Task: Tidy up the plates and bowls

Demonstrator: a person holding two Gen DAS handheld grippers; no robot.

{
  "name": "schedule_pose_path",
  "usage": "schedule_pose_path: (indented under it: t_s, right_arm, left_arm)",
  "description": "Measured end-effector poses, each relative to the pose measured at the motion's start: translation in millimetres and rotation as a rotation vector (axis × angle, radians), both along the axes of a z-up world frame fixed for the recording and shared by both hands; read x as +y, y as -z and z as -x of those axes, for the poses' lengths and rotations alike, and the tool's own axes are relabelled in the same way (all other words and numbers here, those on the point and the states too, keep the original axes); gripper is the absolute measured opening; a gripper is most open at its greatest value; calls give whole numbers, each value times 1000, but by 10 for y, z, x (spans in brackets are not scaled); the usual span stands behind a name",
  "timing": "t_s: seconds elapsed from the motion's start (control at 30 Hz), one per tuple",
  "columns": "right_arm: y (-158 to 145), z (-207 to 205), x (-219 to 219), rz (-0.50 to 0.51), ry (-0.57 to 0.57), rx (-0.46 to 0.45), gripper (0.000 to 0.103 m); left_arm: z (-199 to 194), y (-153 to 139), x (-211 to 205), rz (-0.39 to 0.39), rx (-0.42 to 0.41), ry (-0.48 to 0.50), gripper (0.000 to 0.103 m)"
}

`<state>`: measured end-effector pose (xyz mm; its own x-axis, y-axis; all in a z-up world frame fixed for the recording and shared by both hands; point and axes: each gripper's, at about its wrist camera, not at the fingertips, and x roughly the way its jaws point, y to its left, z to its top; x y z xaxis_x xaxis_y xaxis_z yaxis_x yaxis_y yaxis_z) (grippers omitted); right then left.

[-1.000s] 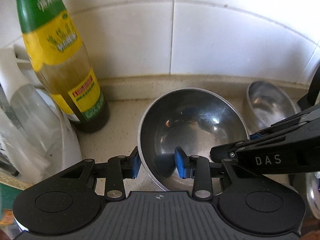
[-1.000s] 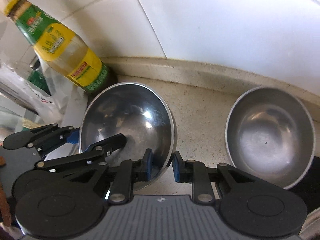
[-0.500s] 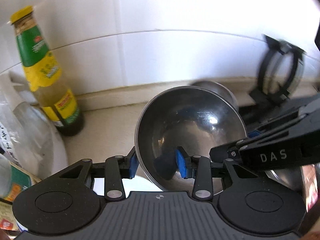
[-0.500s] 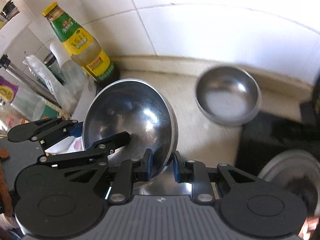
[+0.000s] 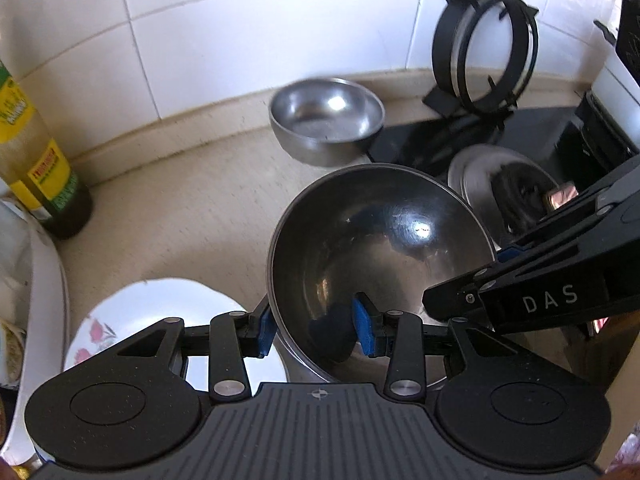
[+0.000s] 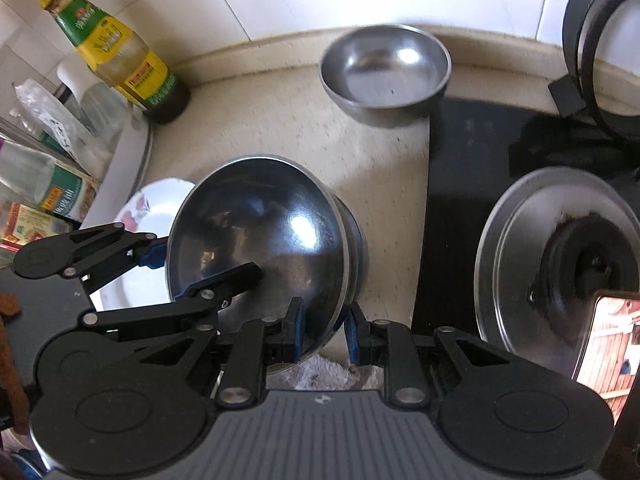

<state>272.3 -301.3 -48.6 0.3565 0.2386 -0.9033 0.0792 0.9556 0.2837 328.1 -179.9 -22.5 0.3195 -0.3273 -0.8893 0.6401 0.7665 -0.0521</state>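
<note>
Both grippers hold one large steel bowl by its rim, tilted and lifted over the counter. My left gripper is shut on its left rim. My right gripper is shut on its near right rim; the bowl shows there too. Under the held bowl another steel bowl's rim shows. A smaller steel bowl stands on the counter by the wall. A white plate with pink flowers lies to the left below.
A green and yellow bottle stands at the back left with bags and bottles beside it. A black stove top with a steel pot lid lies right. A black ring stand leans on the tiled wall.
Both grippers have lifted the large bowl and carried it back and to the right, away from the bottle. The plate and stove have come into view.
</note>
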Motion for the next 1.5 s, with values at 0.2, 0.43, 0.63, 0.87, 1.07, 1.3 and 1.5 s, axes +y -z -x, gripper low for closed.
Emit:
schedule_pose_path:
  t_s: [0.2,0.43,0.63,0.87,1.07,1.3,1.5]
  right_arm:
    - [27,-35,14,32,-9,1,45]
    - [-70,-19,-62,36,-21,-19,46]
    - [-104,-6,-132,49,-15,-33,46]
    - [-184,-86,-247,48,8,-68,46]
    - [-263,-307,-395,53,59,-109,52]
    - [-225,-672,-698,42,123,-126,56]
    - [-108,-950,-863,27,151,-123,58]
  left_arm:
    - [-42,26,17,2,10,8,47]
    - [-32,-34,9,-27,-70,6,56]
    - [-100,-125,51,-17,-85,-12,57]
    - [-234,-231,66,-14,-112,-43,62]
    - [-515,-280,-67,-16,-121,-71,68]
    - [-878,-246,-296,-28,-129,-95,75]
    - [-1099,-118,-432,-54,-119,-96,77]
